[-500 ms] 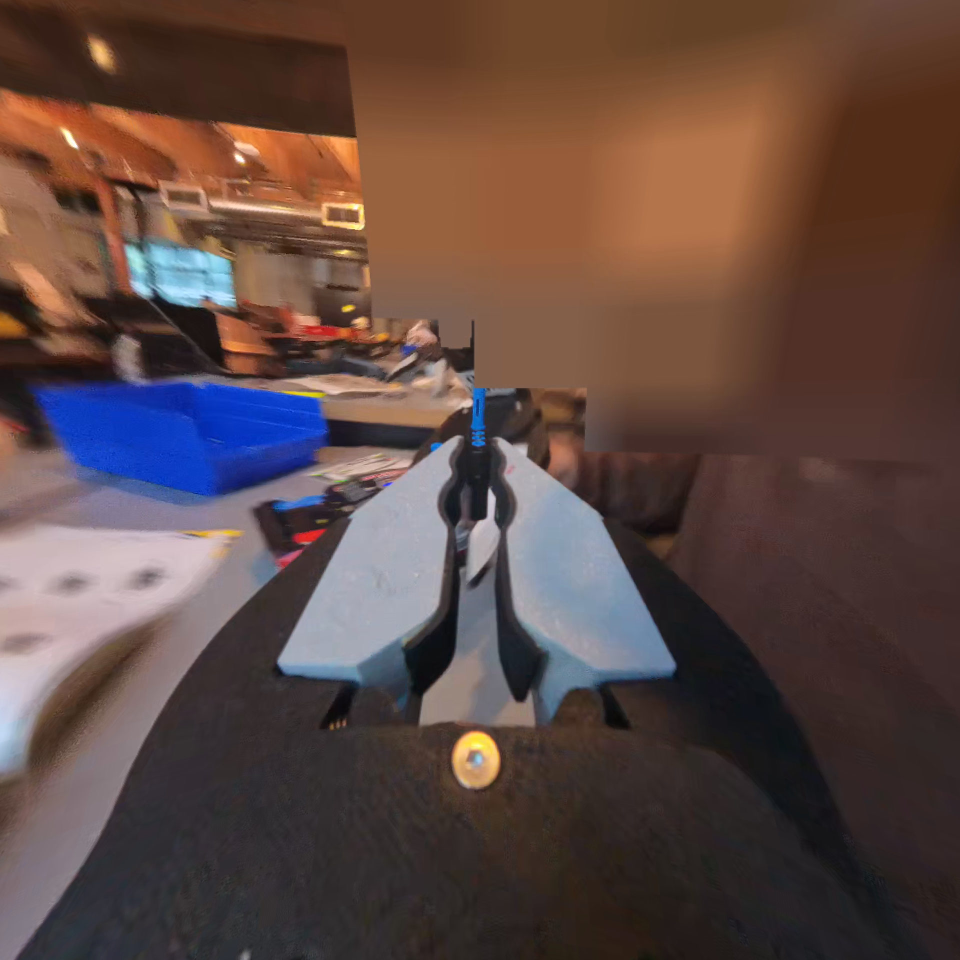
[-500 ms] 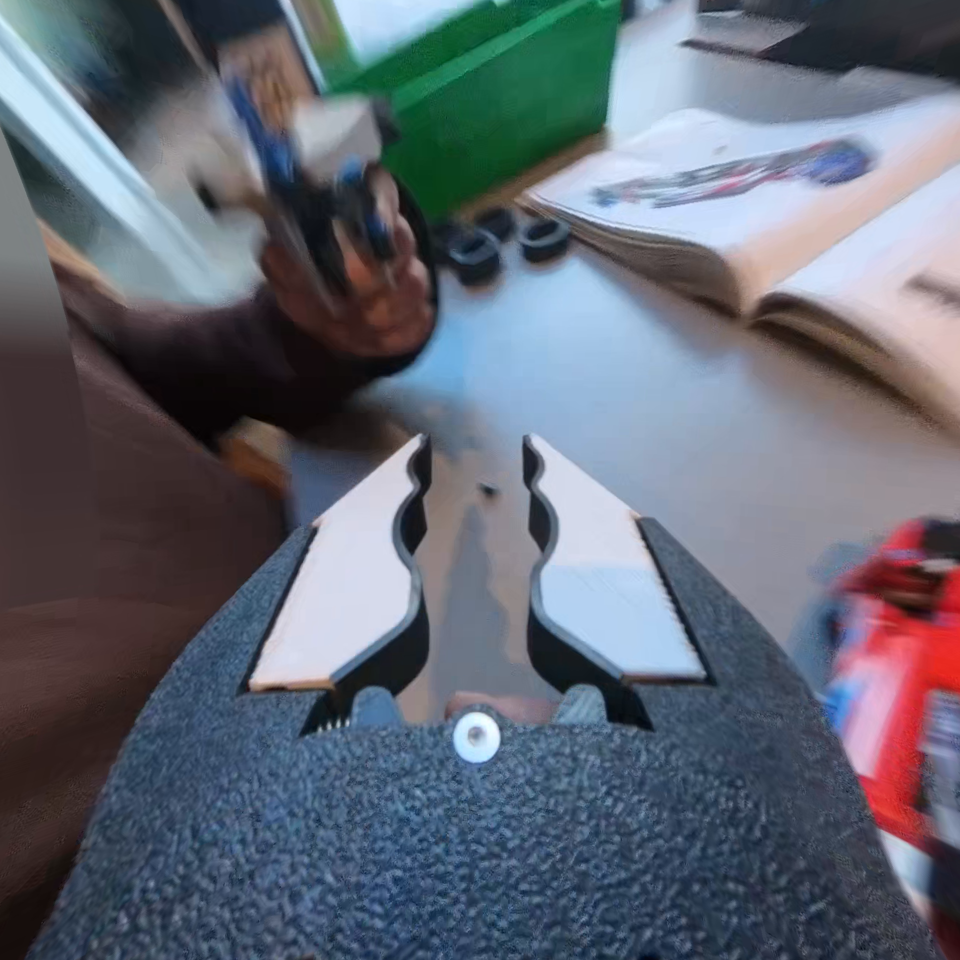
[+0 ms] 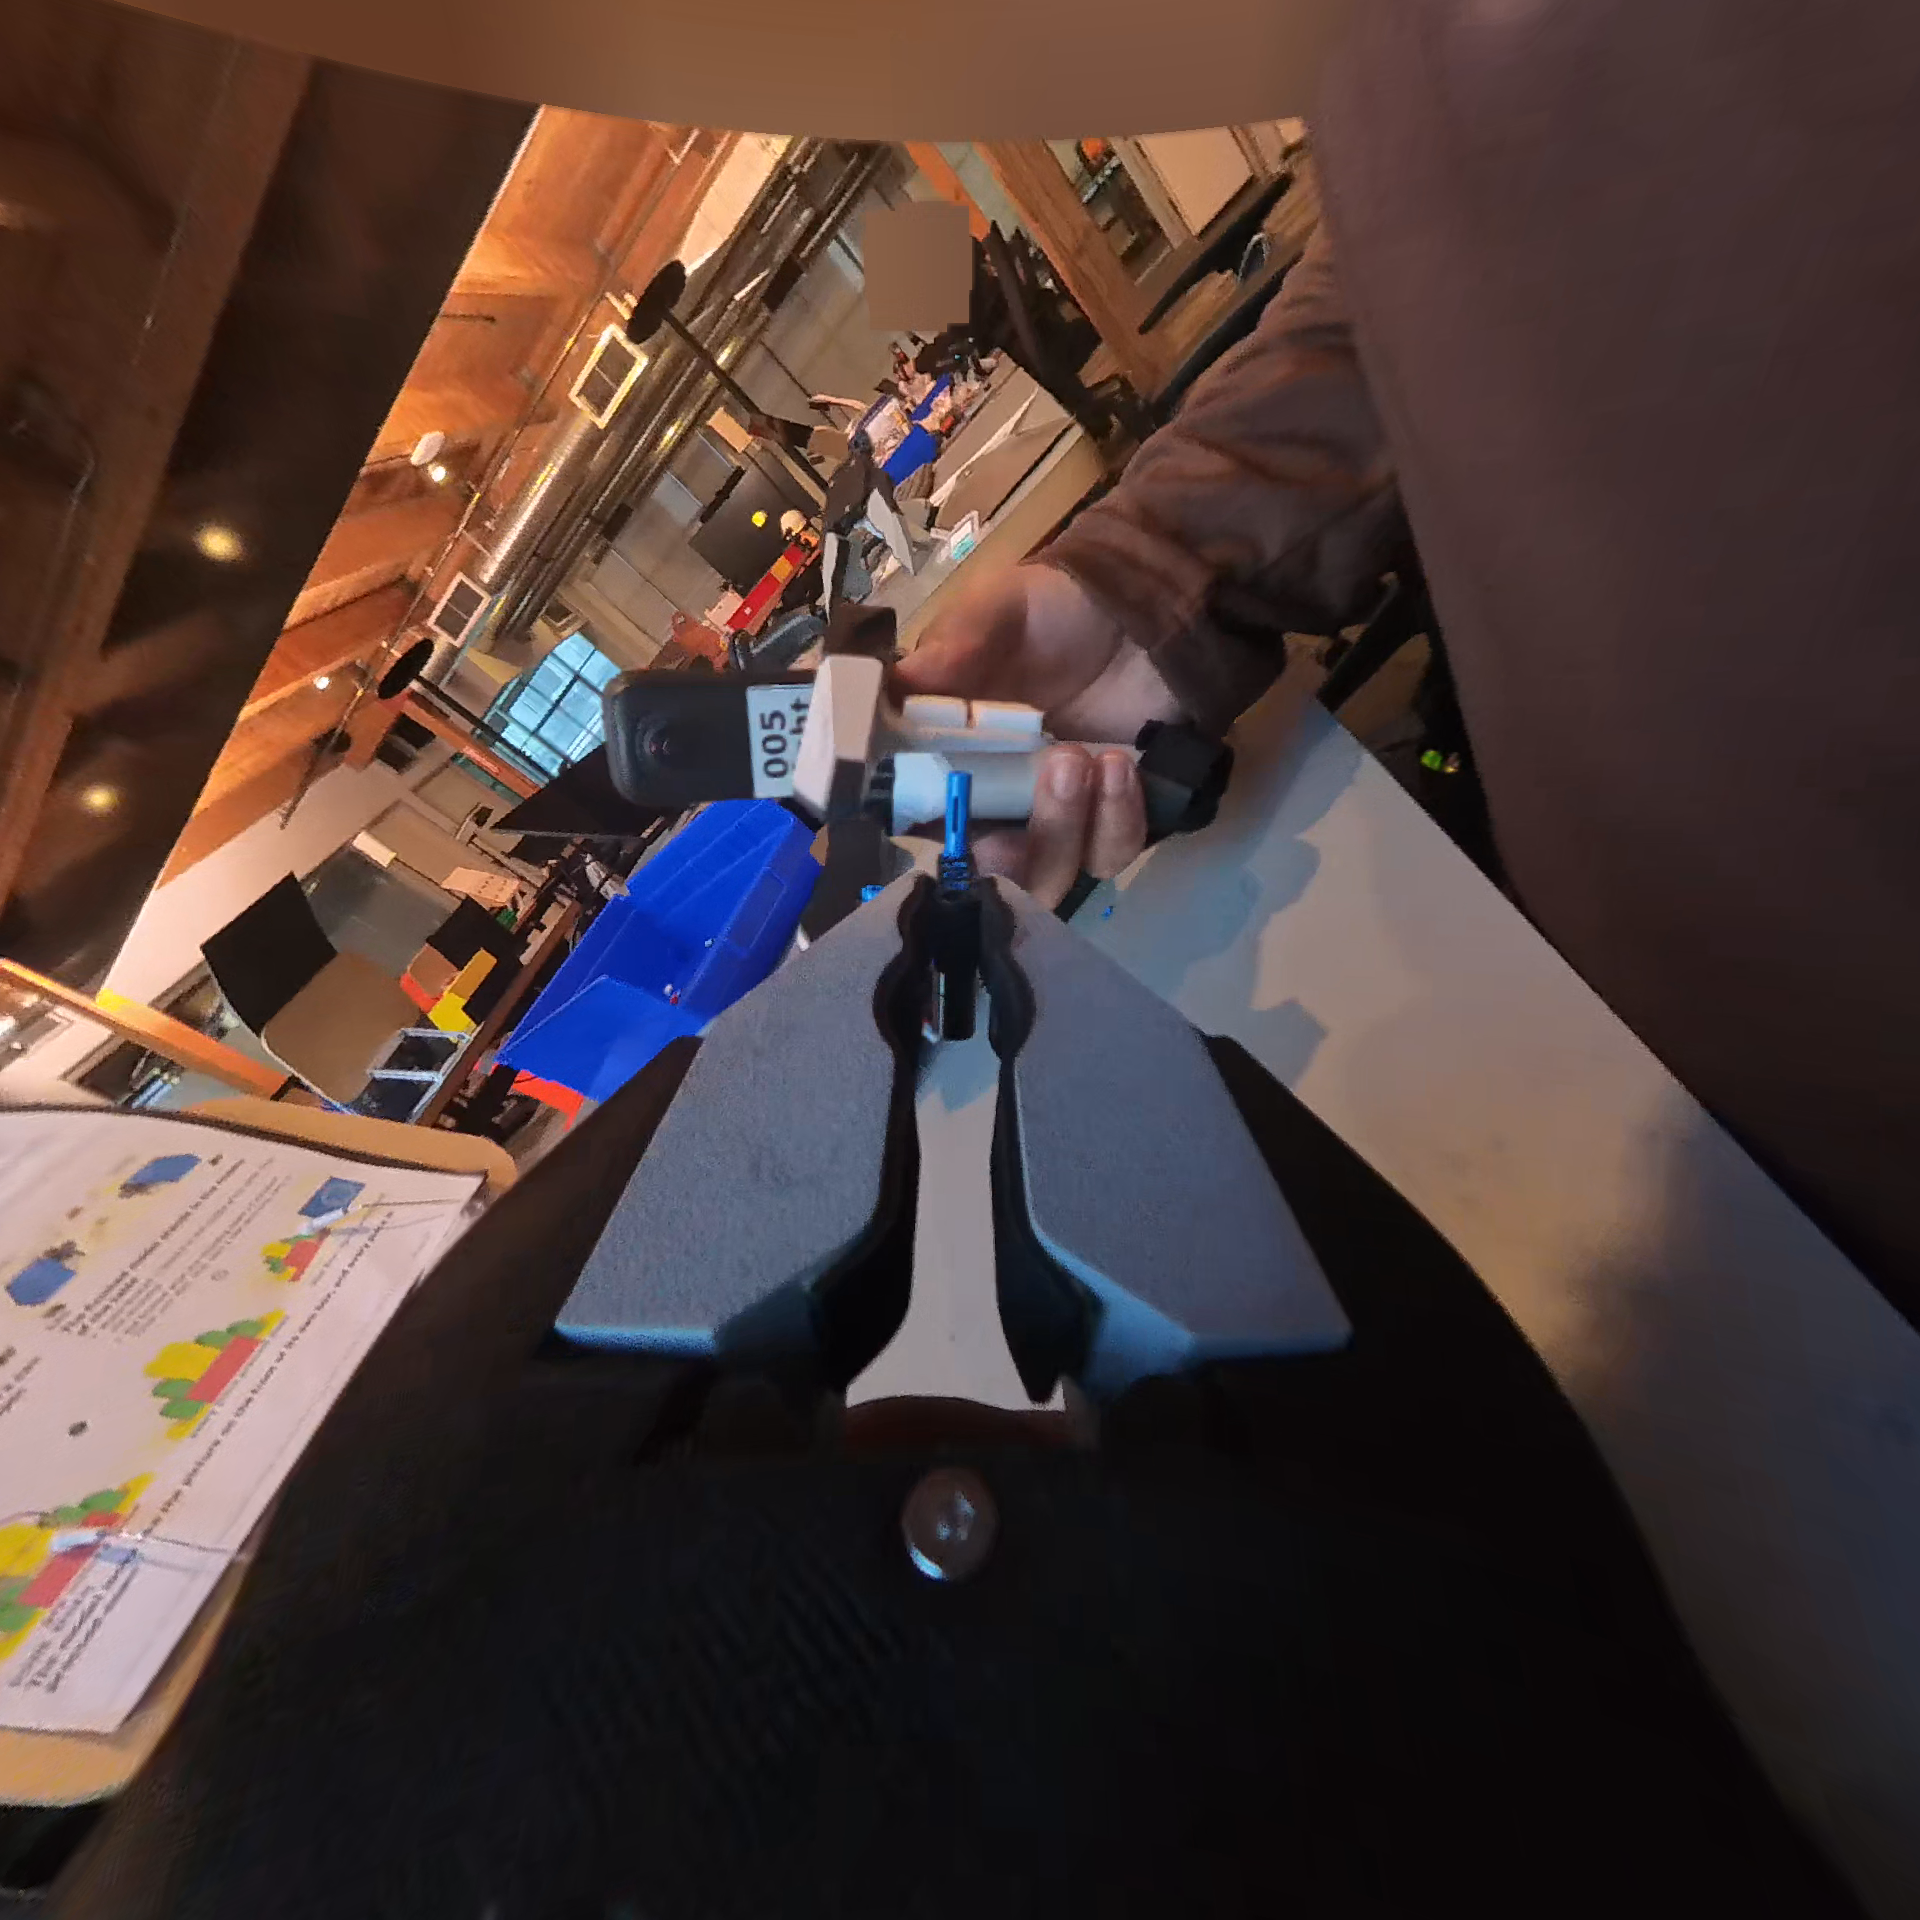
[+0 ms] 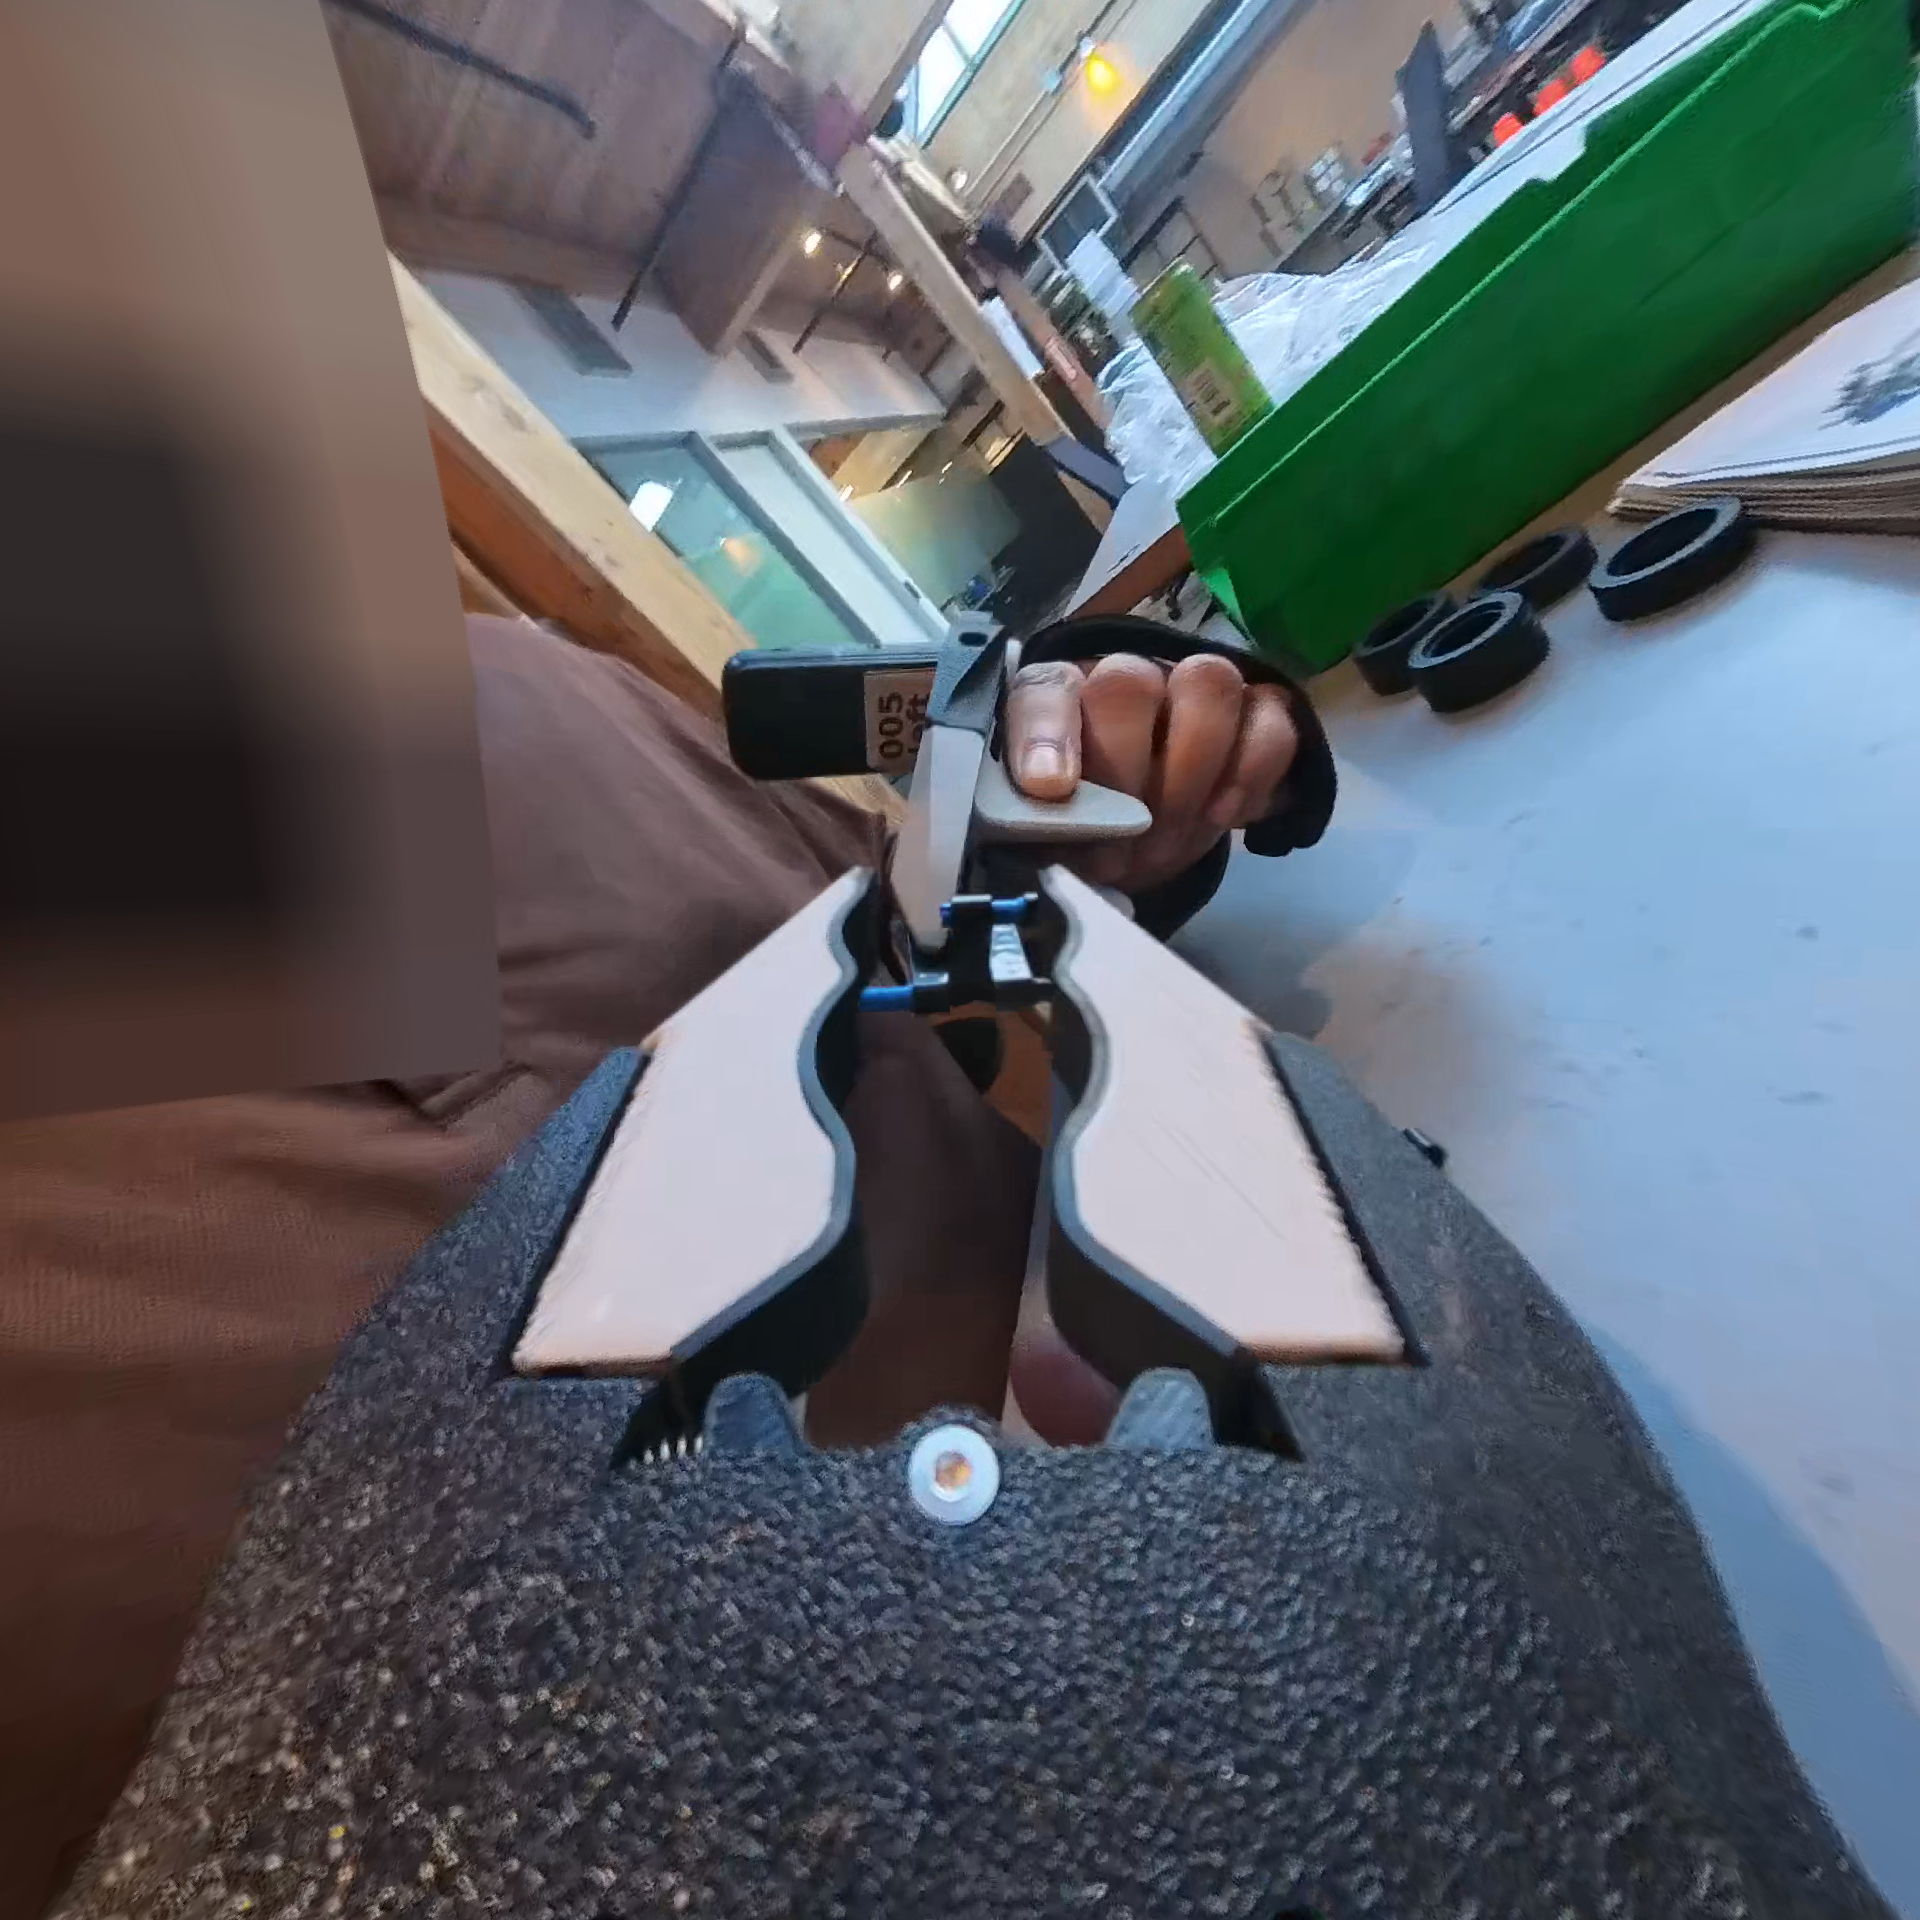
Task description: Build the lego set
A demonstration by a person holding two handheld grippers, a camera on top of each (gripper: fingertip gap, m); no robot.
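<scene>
Left tongs clench a black-and-blue lego piece above the desk between the spread right tongs, beyond them a green bin holding crumpled plastic and four tyres.

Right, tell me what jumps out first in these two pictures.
The small black and blue lego piece held up in the air, pinched by the left tool, with the right tool open around it. Behind, a green bin and black tyres sit on the grey table.
</scene>
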